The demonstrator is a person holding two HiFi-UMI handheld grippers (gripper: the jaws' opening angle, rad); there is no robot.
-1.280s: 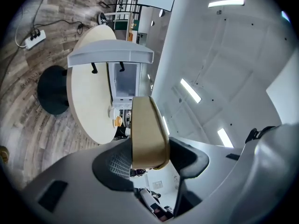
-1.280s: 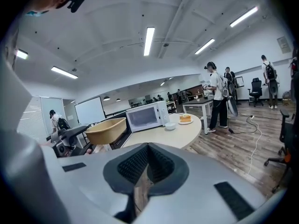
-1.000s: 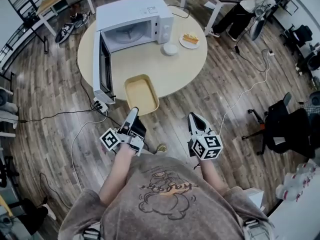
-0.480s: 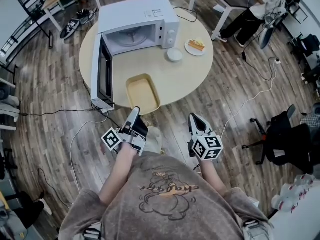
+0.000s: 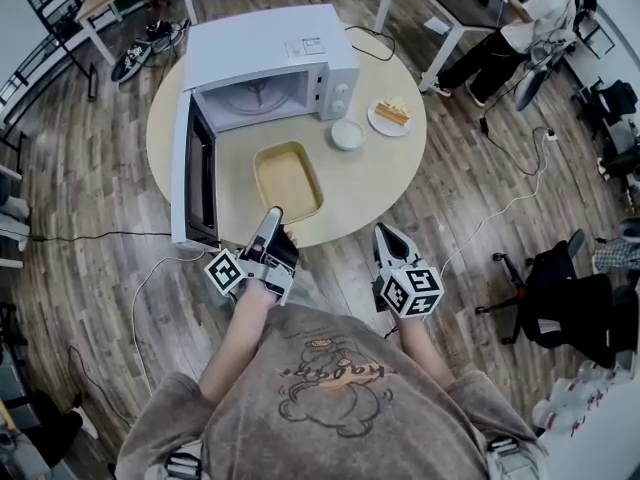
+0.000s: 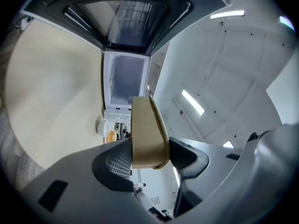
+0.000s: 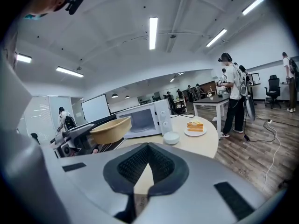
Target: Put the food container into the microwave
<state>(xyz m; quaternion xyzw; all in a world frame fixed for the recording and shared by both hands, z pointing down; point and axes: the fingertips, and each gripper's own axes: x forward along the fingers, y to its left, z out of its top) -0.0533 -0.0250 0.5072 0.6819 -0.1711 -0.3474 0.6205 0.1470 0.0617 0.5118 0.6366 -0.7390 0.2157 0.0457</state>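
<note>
My left gripper (image 5: 272, 220) has the food container (image 5: 288, 178) clamped by its near rim, its jaws well apart with the beige wall pinched between the pads. The container hangs clear of the table (image 5: 375, 183) at the middle of the head view, just below the mouth of the microwave (image 5: 268, 53). My right gripper (image 5: 390, 238) sits low at centre right, its tips together on nothing.

The step in hand, as I judge it, is the carry into the cavity. The door (image 5: 188, 173) stands swung out along the left of the frame, close beside the container. I want to steer straight up the frame and keep off that edge. With a one-sided grip the far end will likely droop. I would hold the rim level, clear the sill, and set the container on the turntable before letting go. The small bowl (image 5: 348, 134) to the right is also near the route.
</note>
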